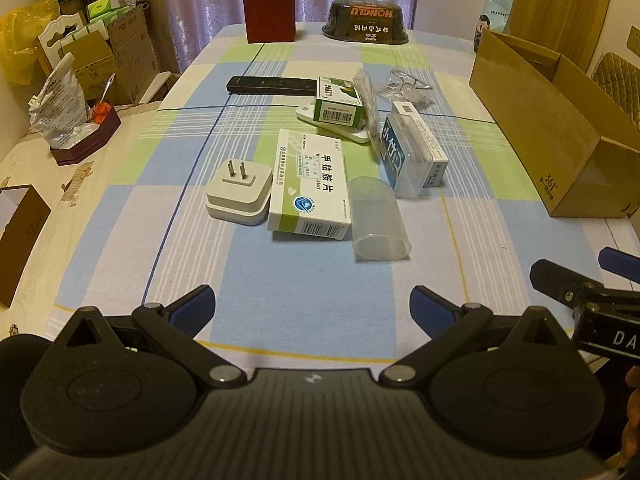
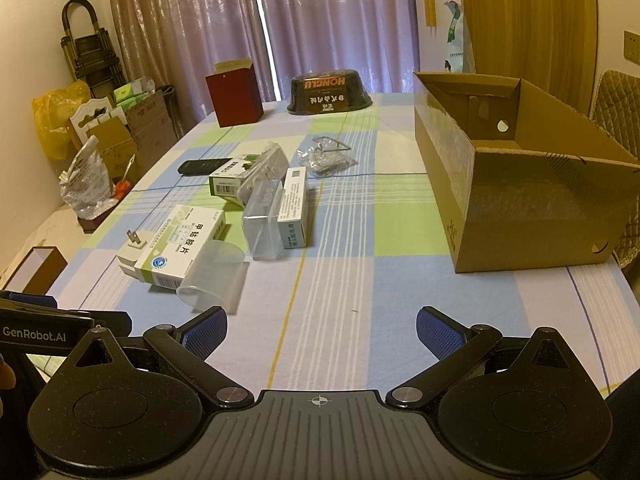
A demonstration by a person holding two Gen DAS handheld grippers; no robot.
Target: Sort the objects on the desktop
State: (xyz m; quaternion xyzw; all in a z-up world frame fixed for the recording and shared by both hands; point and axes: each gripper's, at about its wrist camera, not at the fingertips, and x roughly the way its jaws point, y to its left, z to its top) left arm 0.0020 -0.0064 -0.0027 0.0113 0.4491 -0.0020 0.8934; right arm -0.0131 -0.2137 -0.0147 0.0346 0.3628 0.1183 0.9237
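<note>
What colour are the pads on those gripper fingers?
Blue pads, clearest in the right wrist view.

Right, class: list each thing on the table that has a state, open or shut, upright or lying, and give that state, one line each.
Left gripper: jaws open, empty.
Right gripper: jaws open, empty.
Cardboard box: open, nothing visible inside.
Clear plastic cup: on its side, mouth toward the camera.
Plug adapter: on its back, prongs up.
Green-and-white medicine box: flat, shut, leaning on the adapter.
Red box: upright, flap open.

The white remote (image 1: 340, 126) lies mostly hidden under the green medicine box (image 1: 338, 100).
</note>
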